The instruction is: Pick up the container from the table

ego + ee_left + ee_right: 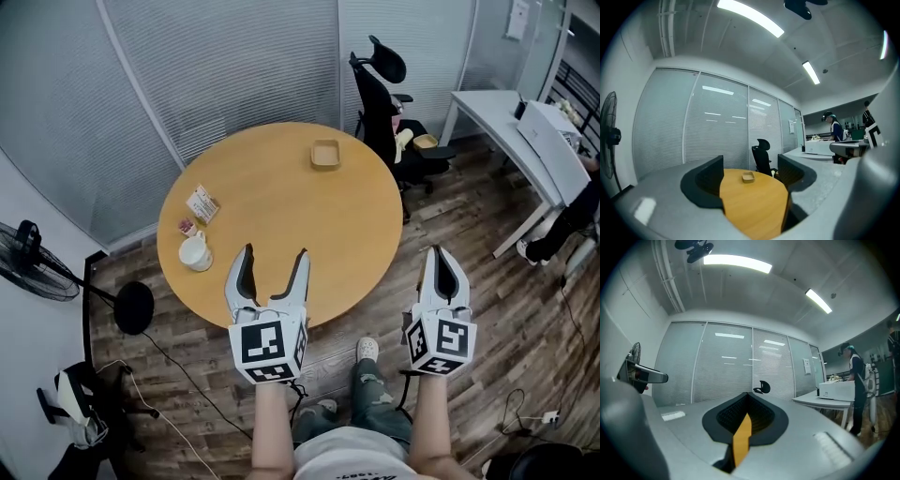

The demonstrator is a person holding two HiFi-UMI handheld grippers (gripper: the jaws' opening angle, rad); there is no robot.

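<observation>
Head view shows the left gripper (275,253) gaping wide and empty over the near edge of the round table (300,225), the right gripper (438,255) pinched closed off its right side, and the tan container (325,154) well beyond, on the far side.

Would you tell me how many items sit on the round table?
4: the container at the far side; a card, a small packet and a white cup along the left edge.
</observation>
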